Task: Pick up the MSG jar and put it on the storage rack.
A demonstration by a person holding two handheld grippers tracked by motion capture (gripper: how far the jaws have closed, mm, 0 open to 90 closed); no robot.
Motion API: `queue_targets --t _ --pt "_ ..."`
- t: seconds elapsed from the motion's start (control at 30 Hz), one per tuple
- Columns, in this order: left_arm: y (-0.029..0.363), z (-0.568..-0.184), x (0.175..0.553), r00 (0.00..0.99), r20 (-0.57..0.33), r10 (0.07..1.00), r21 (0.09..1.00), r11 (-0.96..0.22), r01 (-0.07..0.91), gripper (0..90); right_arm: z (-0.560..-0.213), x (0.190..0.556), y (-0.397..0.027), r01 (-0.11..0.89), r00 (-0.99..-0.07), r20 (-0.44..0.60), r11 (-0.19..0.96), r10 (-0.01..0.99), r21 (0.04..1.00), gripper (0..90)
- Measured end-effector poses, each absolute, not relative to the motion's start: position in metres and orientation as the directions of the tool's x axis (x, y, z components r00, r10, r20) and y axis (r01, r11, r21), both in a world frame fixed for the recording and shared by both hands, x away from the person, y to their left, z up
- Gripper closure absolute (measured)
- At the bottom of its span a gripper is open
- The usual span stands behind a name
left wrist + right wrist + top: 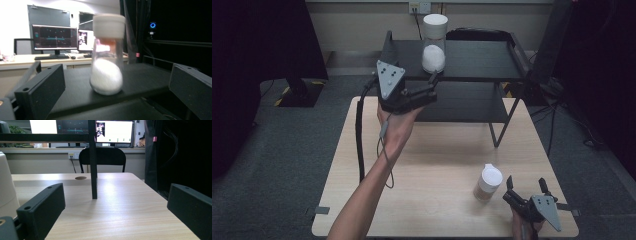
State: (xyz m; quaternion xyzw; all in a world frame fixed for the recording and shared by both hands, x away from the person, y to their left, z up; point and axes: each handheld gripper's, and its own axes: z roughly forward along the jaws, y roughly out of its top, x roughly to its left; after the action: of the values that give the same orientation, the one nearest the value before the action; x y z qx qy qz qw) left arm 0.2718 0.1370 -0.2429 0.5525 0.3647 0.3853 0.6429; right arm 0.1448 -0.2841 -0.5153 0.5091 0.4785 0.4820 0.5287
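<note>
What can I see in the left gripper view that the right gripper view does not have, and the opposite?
The left gripper view alone has the clear jar with white powder and a white lid, standing on the black shelf between the open fingers, not touched; also a dark monitor on a desk behind.

The right gripper view alone has the wooden table, a shelf leg, a black chair, and the white edge of a second jar at left.

Both have open black fingers at the bottom and lit screens in the background.

The right hand-held gripper [115, 212] hovers wide-jawed over the wooden table [120, 202], facing a black rack leg [93, 170].
</note>
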Motion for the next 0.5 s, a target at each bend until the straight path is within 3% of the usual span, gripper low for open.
queue_targets --t 0.23,0.33,0.5 --pt "0.143 -0.273 0.256 0.44 -0.066 0.896 0.99 0.112 -0.08 0.0 -0.515 0.145 -0.284 -0.024 0.078 -0.014 0.016 0.997 1.0 0.1" --pt "0.139 -0.292 0.249 0.408 -0.01 0.913 0.993 0.059 -0.106 0.0 -0.515 0.145 -0.284 -0.023 0.079 -0.016 0.017 0.997 1.0 0.1" --pt "0.135 -0.323 0.241 0.382 -0.001 0.924 0.995 0.038 -0.089 0.0 -0.516 0.145 -0.283 -0.024 0.082 -0.014 0.016 0.997 1.0 0.1"
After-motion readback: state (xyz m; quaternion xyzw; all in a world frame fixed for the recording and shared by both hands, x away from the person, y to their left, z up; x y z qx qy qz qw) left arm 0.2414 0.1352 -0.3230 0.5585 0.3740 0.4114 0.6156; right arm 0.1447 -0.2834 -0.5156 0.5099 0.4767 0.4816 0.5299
